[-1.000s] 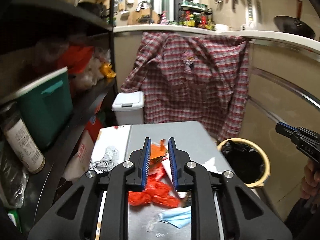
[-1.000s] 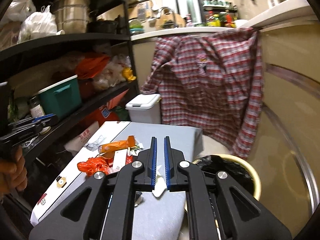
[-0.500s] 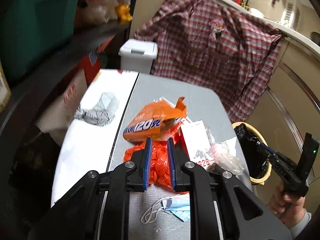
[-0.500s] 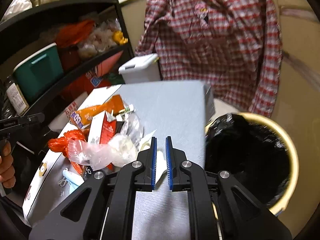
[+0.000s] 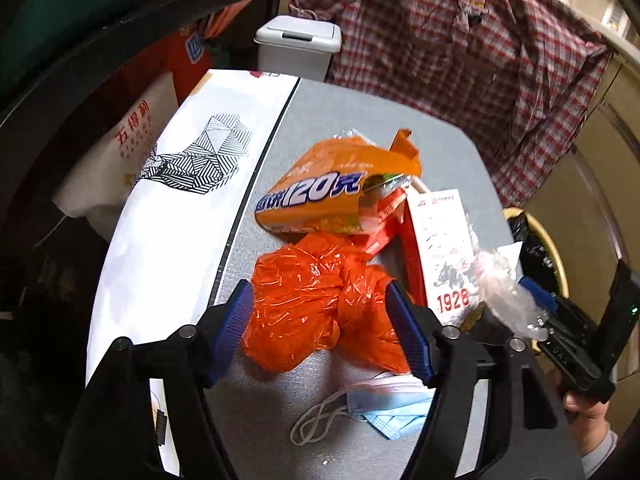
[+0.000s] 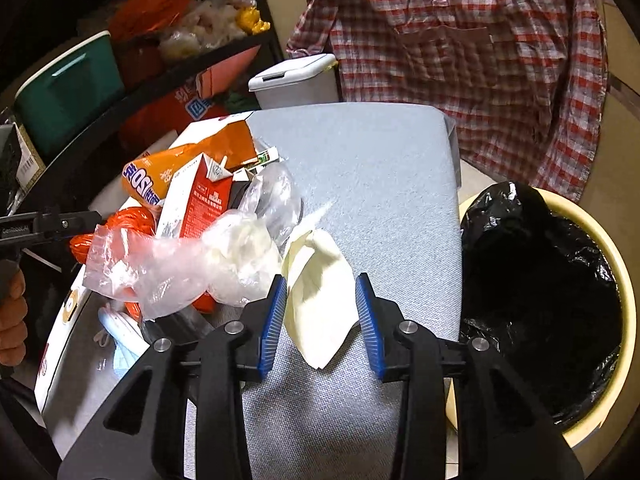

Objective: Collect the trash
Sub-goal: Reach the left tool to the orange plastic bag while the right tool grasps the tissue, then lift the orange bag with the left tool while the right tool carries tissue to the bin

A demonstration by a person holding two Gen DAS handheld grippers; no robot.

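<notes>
Trash lies on a grey table [image 5: 340,116]. My left gripper [image 5: 320,332] is open, its fingers either side of a crumpled orange plastic bag [image 5: 312,304]. Beyond it lie an orange snack wrapper [image 5: 320,196], a red-and-white carton [image 5: 444,248] and a blue face mask [image 5: 384,408]. My right gripper [image 6: 322,316] is open, its fingers astride a folded cream paper [image 6: 320,292]. Left of it lie a clear plastic bag [image 6: 180,264], the carton [image 6: 200,196] and the wrapper [image 6: 180,164]. A yellow bin with a black liner [image 6: 552,300] stands right of the table.
A white printed sheet [image 5: 172,208] covers the table's left side. A small white lidded bin [image 5: 298,46] stands beyond the table. A plaid shirt [image 6: 460,48] hangs behind. Dark shelves with a green box [image 6: 64,88] are on the left.
Both grippers have opened and come down closer to the table. The left now straddles the orange bag, the right straddles the cream paper.
</notes>
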